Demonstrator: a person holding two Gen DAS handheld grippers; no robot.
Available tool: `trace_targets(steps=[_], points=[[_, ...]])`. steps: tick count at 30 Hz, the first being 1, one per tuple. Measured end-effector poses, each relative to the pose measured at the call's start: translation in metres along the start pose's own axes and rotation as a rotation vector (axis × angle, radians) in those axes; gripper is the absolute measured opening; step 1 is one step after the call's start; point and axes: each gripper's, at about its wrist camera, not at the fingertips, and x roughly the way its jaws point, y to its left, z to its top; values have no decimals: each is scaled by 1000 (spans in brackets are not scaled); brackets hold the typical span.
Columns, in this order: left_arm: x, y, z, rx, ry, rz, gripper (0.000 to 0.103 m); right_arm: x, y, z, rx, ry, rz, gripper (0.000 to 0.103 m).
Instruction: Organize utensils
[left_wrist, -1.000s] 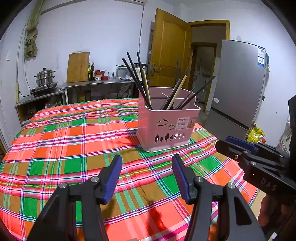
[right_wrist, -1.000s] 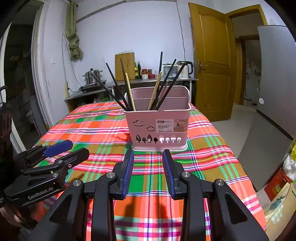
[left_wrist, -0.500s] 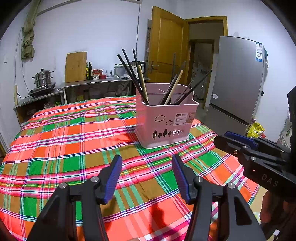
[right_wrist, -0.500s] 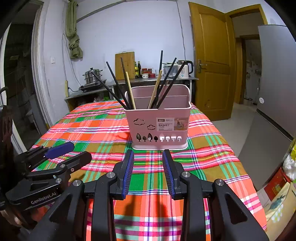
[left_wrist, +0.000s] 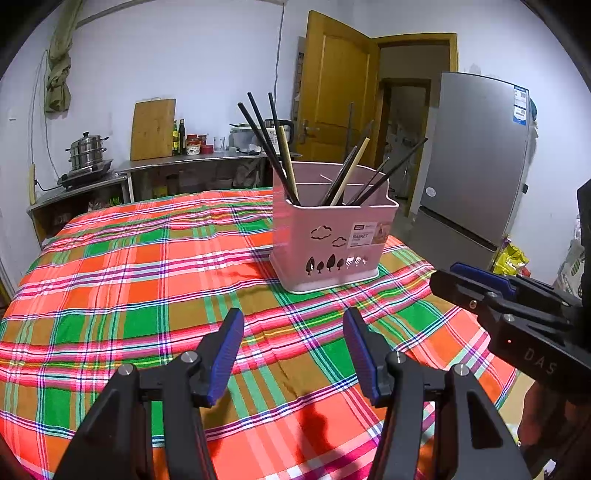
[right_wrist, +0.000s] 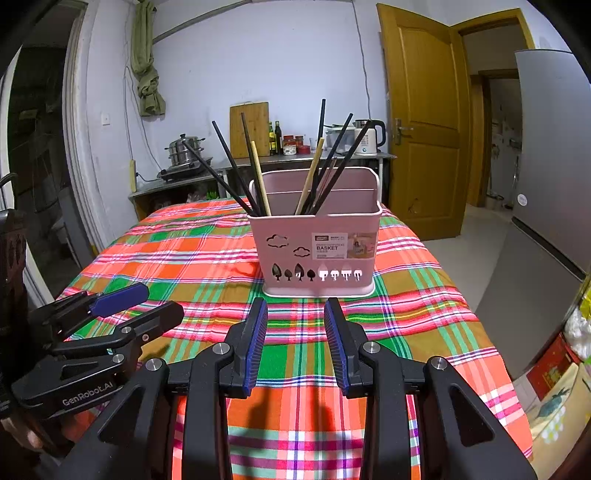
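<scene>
We are holding both grippers, left (left_wrist: 291, 354) and right (right_wrist: 295, 339), before the basket (right_wrist: 317, 251), jaws apart and empty. All chopsticks (right_wrist: 317, 173) are standing inside; sorting looks nearly finished.

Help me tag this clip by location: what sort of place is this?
Most likely a home kitchen with an eating table. A steamer pot sits on a burner along the back counter, an electric kettle and bottles stand nearby, and a fridge is by the door. A pink chopstick basket sits on the plaid tablecloth.
</scene>
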Motion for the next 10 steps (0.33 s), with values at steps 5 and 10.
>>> trace_targets(steps=[5,10], points=[[0,1,0,-4,-1,1,58,1,-2,-1,4,3,-1,33],[1,1,-1,-5,-1,6,58,1,1,0,-1,3,-2,33]])
